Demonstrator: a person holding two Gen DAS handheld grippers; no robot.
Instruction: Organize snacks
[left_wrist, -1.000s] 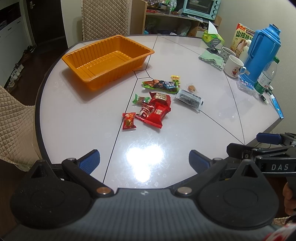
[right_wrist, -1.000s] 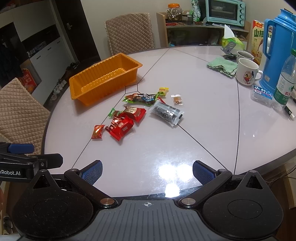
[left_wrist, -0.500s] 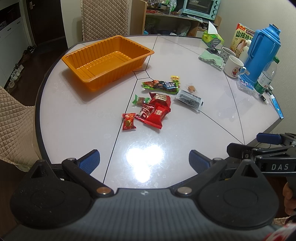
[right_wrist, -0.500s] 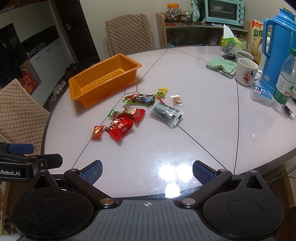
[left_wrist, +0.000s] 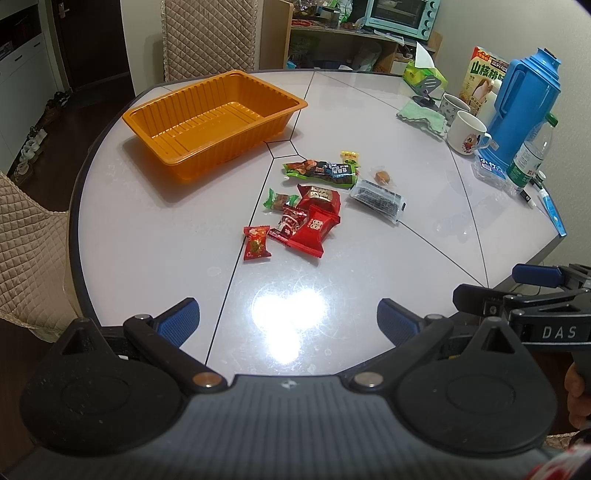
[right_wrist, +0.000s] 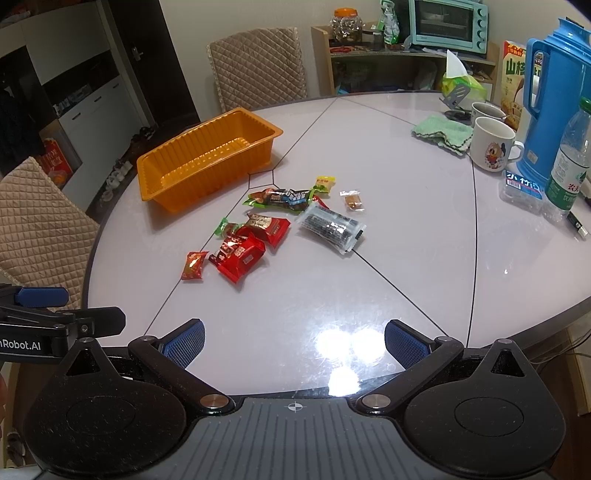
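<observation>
The left gripper (left_wrist: 288, 319) hovers over the table's near edge, fingers spread wide. The right gripper (right_wrist: 294, 343) hovers alongside, likewise wide and empty.

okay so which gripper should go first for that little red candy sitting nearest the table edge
Probably the left. The left gripper looks almost straight at the small red candy, while from the right gripper it lies off to the left. Both are open and empty, and the orange tray sits on the left side too.
</observation>
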